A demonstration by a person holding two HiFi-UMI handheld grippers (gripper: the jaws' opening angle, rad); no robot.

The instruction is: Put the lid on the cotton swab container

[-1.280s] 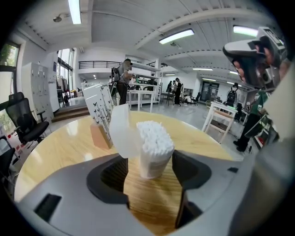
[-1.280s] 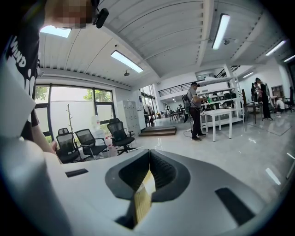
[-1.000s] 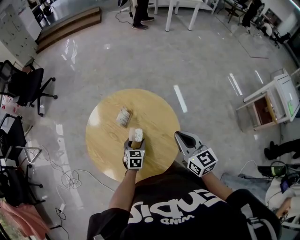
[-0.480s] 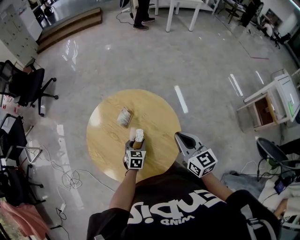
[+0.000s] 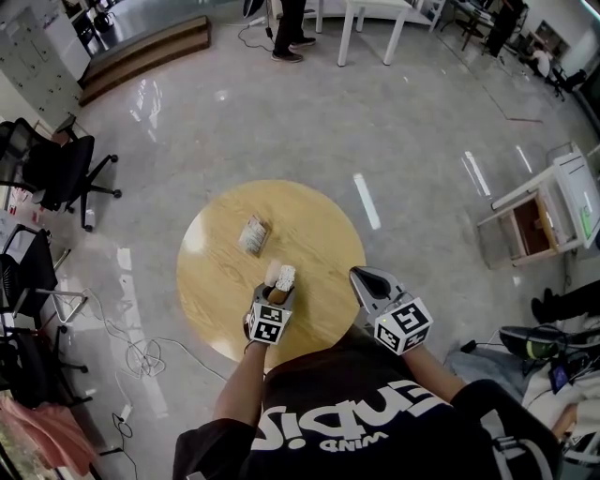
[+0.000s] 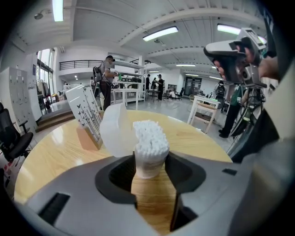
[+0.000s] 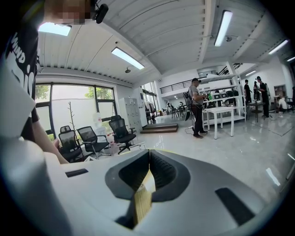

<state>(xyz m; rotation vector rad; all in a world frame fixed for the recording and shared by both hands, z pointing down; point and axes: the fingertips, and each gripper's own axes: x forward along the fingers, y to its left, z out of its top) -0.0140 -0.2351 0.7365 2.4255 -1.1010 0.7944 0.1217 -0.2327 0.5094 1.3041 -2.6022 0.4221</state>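
A small cotton swab container [image 5: 280, 277] full of white swabs stands near the front edge of the round wooden table [image 5: 217, 281]. My left gripper [image 5: 277, 287] is shut on its body. In the left gripper view the container [image 6: 150, 150] sits upright between the jaws. Its translucent lid [image 6: 115, 131] hangs open at its left side. My right gripper [image 5: 366, 278] hovers over the table's right front edge, apart from the container. Its jaws meet at the tips with nothing in them. It also shows raised at the upper right of the left gripper view [image 6: 235, 60].
A small patterned box [image 5: 251, 233] lies on the table beyond the container, and it shows as a white upright box [image 6: 85, 115]. Office chairs [image 5: 56, 169] and floor cables [image 5: 131, 356] are at the left. A white cart [image 5: 553, 202] is at the right. A person [image 5: 291, 28] stands far off.
The left gripper's jaws have closed in on the swab container, which now sits a little further right and tilted in the head view. The right gripper has stayed where it was.
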